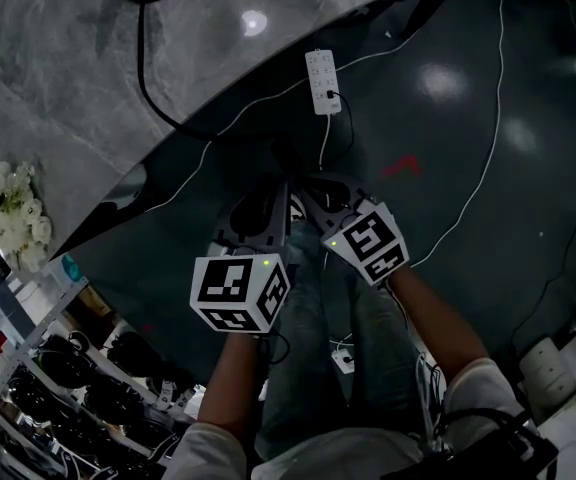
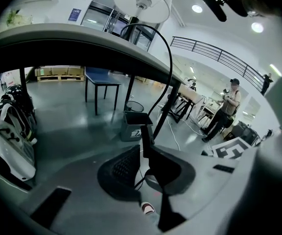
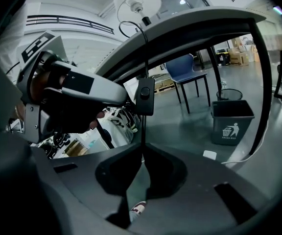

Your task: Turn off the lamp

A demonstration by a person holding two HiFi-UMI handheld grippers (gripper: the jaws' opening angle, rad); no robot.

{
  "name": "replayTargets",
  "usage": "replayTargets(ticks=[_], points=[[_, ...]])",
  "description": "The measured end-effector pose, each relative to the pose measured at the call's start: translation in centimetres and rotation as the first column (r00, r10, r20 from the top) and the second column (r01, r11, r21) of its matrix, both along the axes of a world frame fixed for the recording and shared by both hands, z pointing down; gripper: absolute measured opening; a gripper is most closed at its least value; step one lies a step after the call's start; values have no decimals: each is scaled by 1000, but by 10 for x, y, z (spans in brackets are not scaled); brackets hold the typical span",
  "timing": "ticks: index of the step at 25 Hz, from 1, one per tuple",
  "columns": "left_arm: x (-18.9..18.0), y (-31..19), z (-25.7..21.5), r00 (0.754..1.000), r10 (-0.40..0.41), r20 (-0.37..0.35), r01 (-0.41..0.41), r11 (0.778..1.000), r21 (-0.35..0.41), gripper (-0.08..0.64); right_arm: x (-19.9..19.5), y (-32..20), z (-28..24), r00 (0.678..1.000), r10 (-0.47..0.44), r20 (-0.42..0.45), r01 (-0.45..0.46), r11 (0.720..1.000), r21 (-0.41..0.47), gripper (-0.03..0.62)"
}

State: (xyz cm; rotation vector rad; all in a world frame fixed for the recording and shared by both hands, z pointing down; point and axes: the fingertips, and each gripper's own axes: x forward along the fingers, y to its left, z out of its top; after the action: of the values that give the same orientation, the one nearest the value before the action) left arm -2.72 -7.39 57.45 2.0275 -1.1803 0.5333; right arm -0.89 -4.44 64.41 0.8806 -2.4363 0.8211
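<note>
The lamp (image 2: 143, 1) has a white shade and stands on the marble table (image 1: 68, 88). Its black cord (image 2: 168, 53) loops over the table edge and hangs down in front of it. The in-line switch (image 3: 146, 96), a black box with a round button, hangs on that cord. My left gripper (image 2: 144, 153) is shut on the lower end of the switch (image 2: 146, 131), seen edge-on. Just below the switch, my right gripper (image 3: 142, 150) is shut on the cord (image 3: 142, 131). Both grippers (image 1: 265, 196) (image 1: 320, 190) sit side by side below the table edge.
A white power strip (image 1: 323, 81) and thin cables lie on the dark floor. A grey trash bin (image 3: 231, 121) and a blue chair (image 3: 185, 75) stand beyond the table. White flowers (image 1: 13, 213) and cluttered shelves are at the left. A person (image 2: 226, 106) stands far off.
</note>
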Motion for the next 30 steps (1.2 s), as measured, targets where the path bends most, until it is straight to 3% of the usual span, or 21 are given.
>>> replayTargets(ticks=[5, 15, 25, 30], points=[[-12, 7, 14, 999, -35, 37, 36, 999, -21, 11, -1, 4, 8, 1000, 4, -6, -4, 1000, -13, 15], [-34, 26, 37, 995, -92, 37, 95, 993, -76, 9, -8, 3, 37, 999, 27, -27, -29, 997, -75, 15], [-47, 27, 39, 993, -111, 32, 113, 991, -68, 9, -8, -27, 79, 989, 129, -67, -138, 979, -148, 17], [-47, 29, 39, 994, -105, 23, 106, 992, -65, 9, -13, -27, 83, 991, 115, -72, -125, 979, -159, 18]])
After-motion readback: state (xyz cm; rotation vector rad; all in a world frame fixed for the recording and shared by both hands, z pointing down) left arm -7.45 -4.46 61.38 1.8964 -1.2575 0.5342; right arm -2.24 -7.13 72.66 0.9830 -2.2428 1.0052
